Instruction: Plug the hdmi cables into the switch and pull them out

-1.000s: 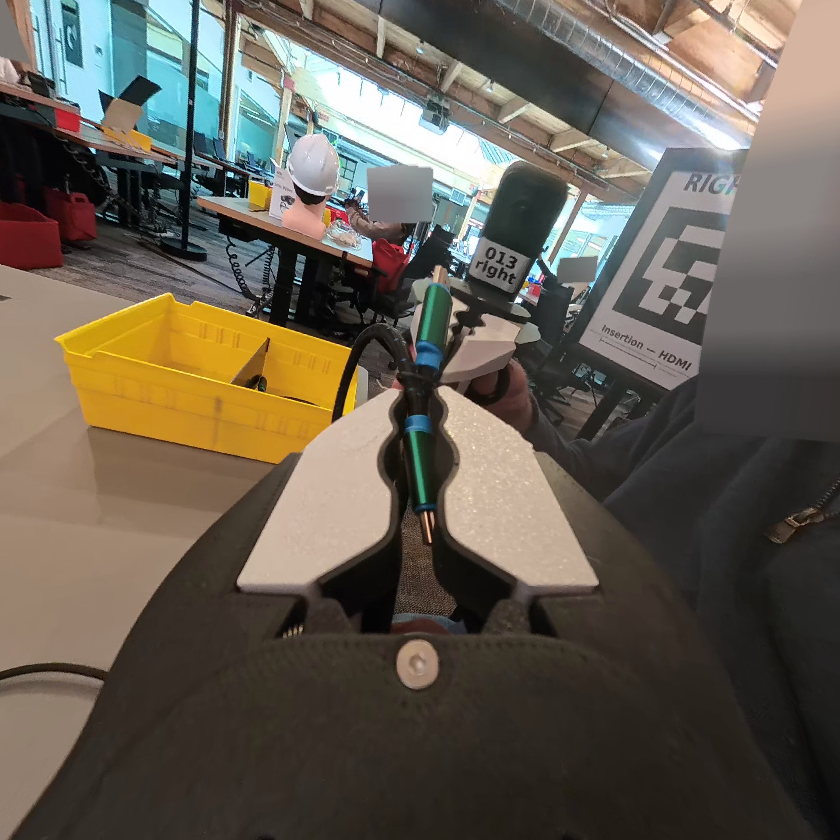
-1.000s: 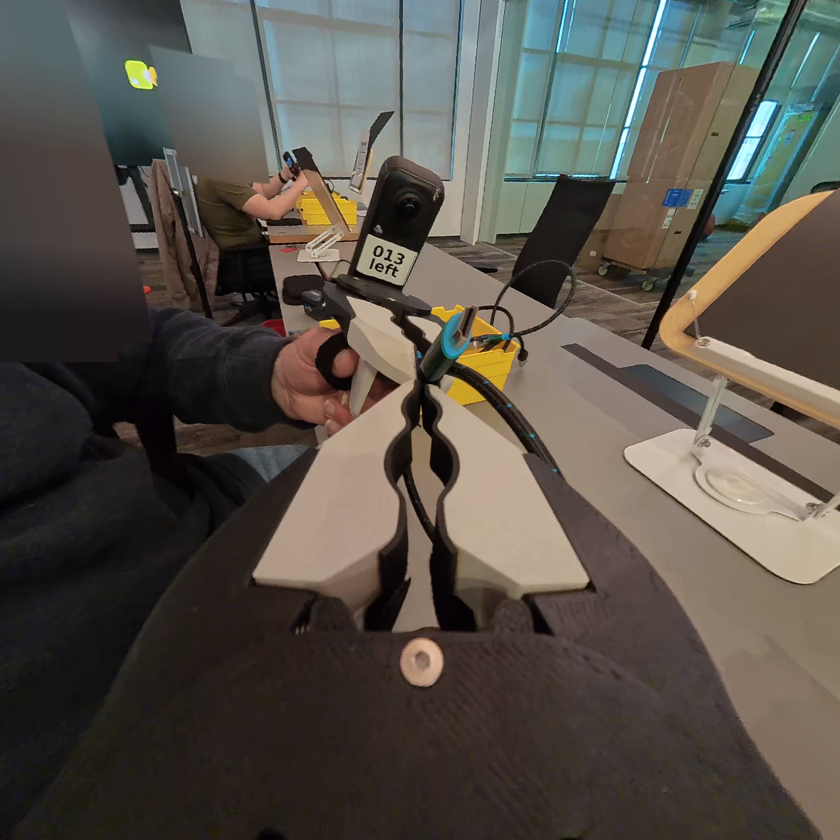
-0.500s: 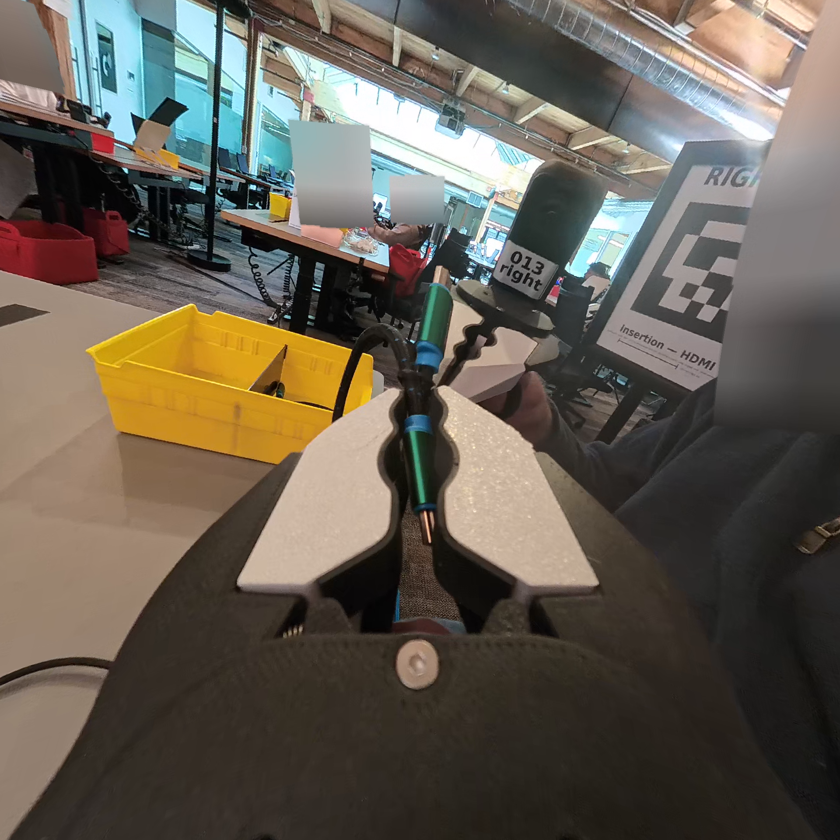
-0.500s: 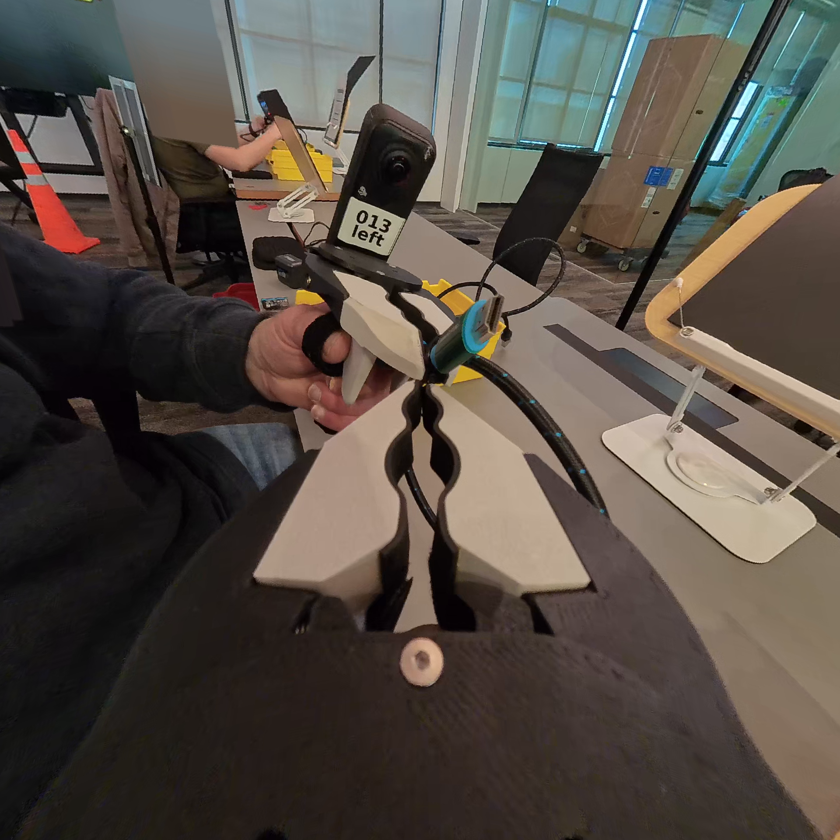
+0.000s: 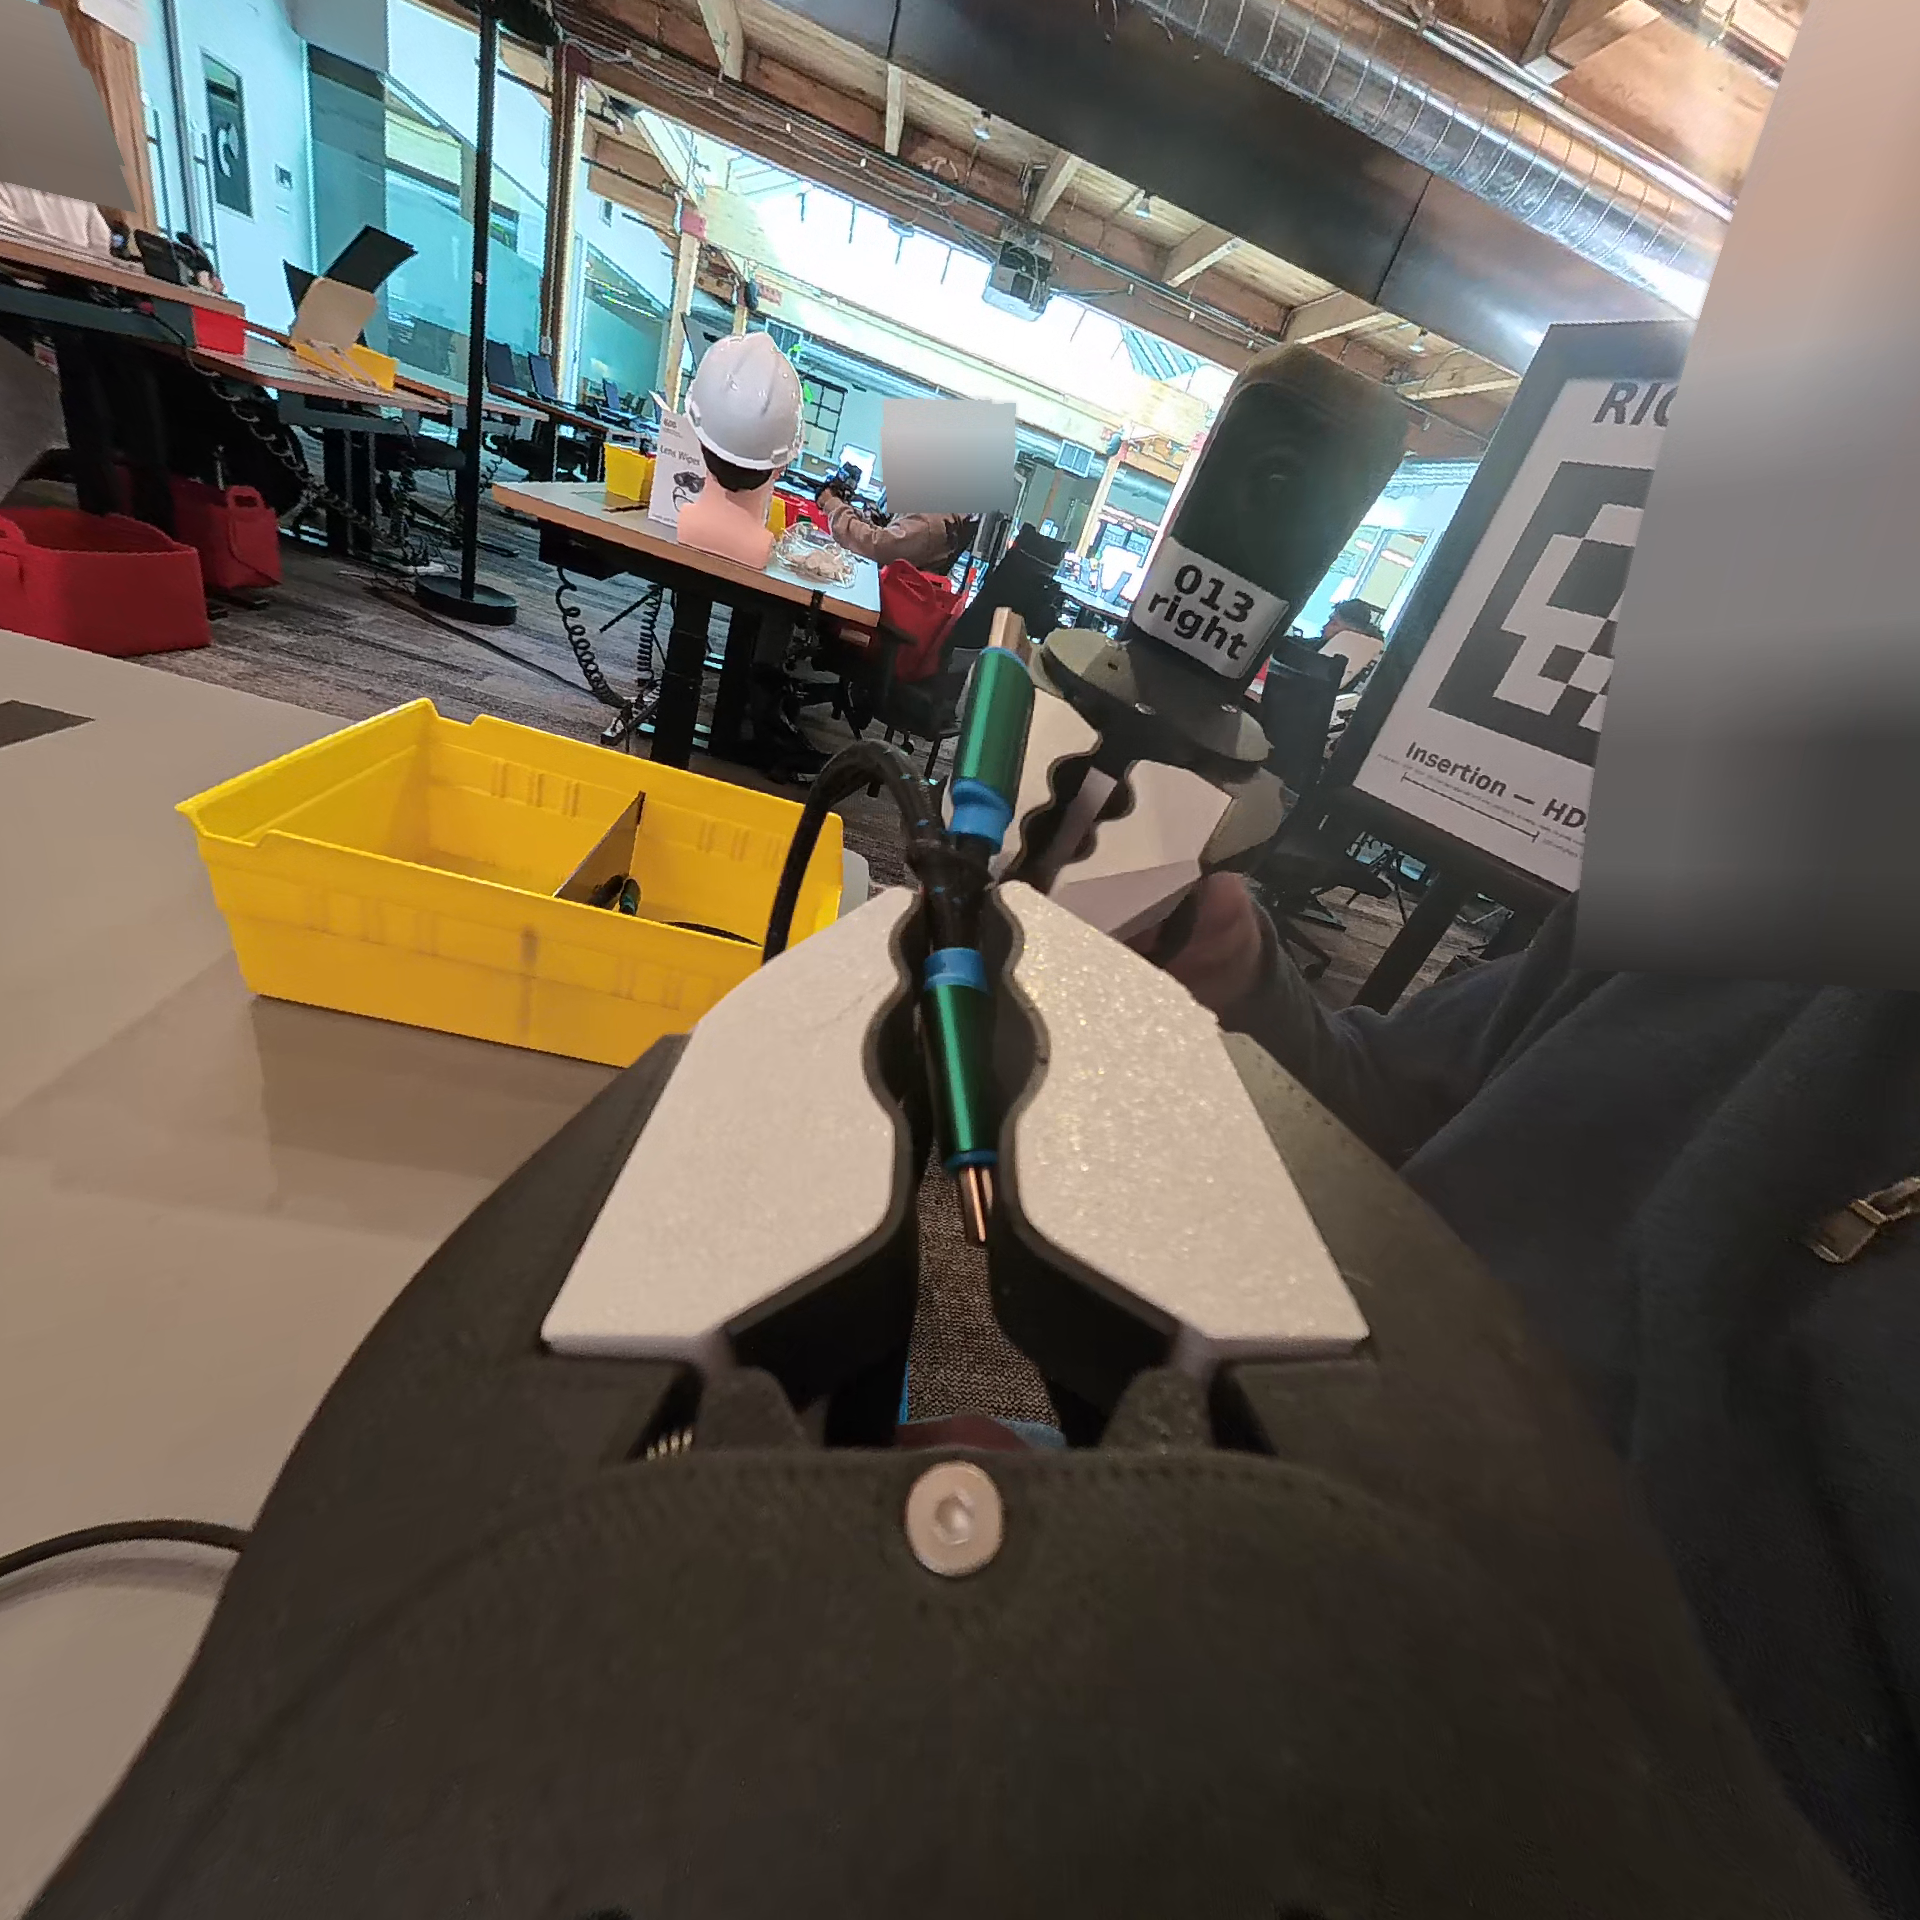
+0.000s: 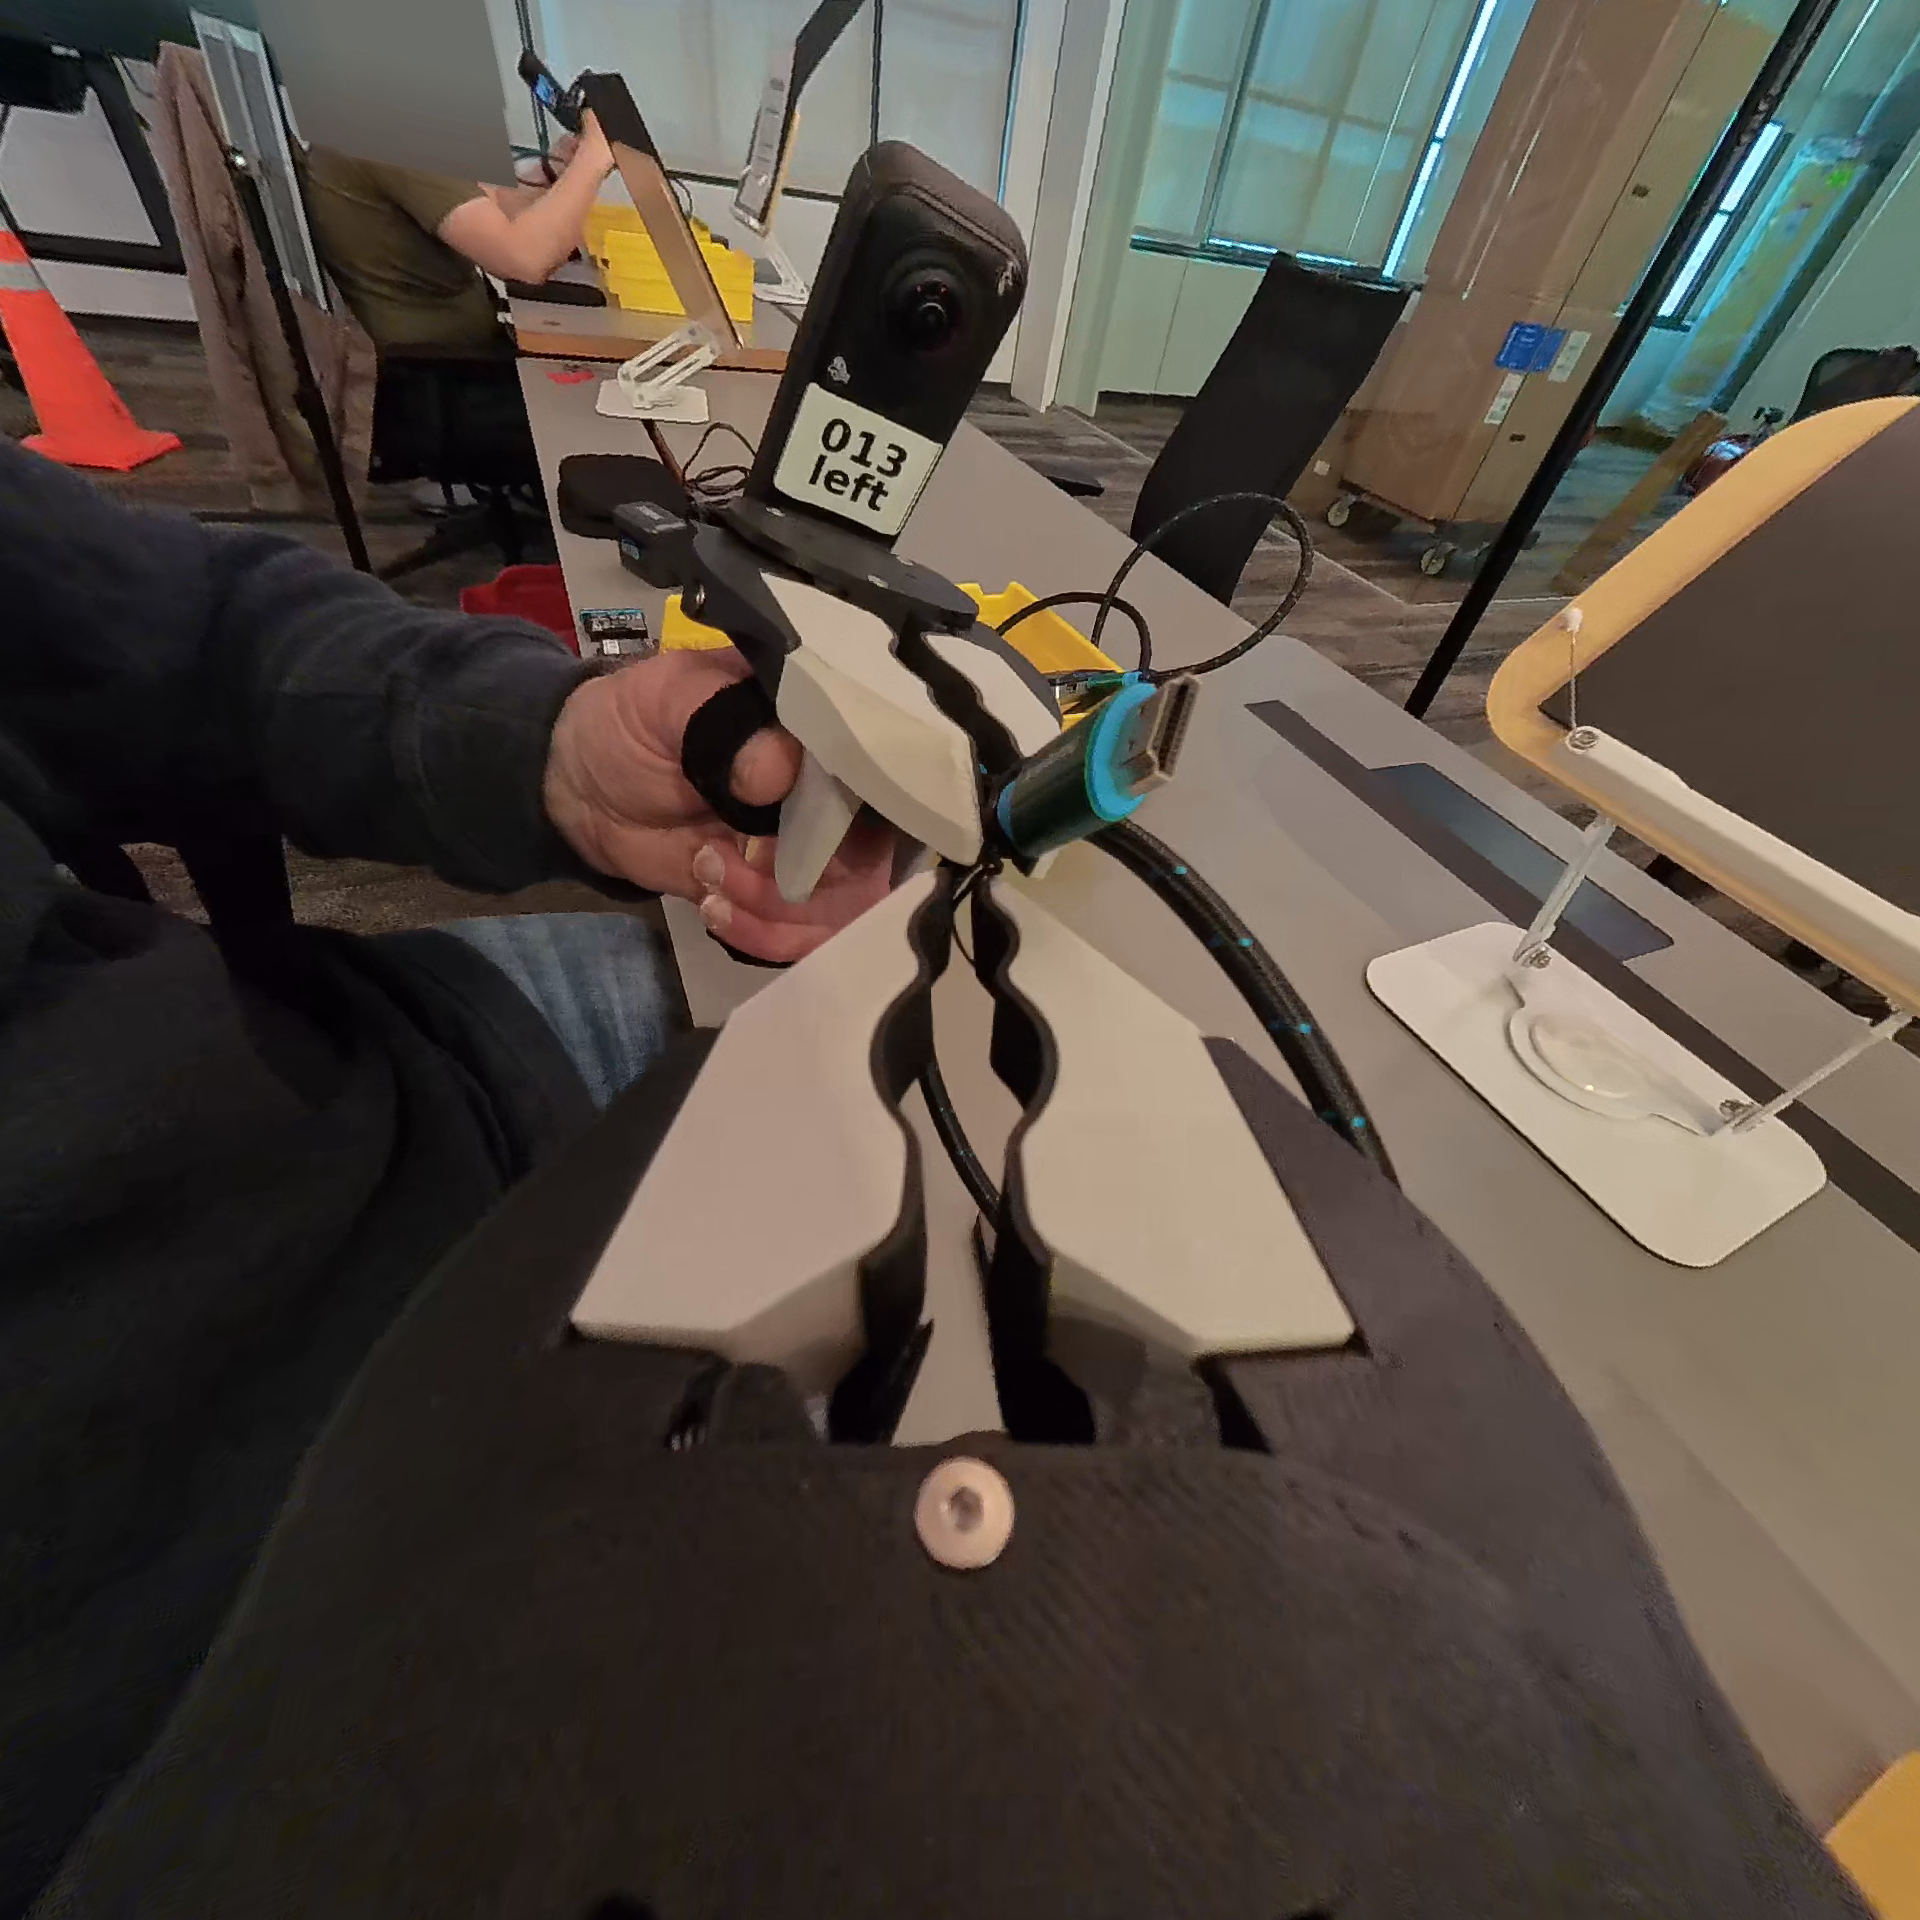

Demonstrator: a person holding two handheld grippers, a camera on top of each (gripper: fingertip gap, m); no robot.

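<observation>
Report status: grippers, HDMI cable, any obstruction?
Left hand-held gripper shut on green HDMI connector. Right hand-held gripper shut by second connector. Switch not in view; nothing seen blocking.

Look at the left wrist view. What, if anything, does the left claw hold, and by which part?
The left claw is shut on an HDMI plug, gripping its green barrel. The plug's metal tip points back toward the camera.

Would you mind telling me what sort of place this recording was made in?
Probably an open-plan lab or workshop office. Rows of desks run under exposed beams and ducting, a yellow parts bin sits on the grey table, and a traffic cone stands on the floor.
</observation>
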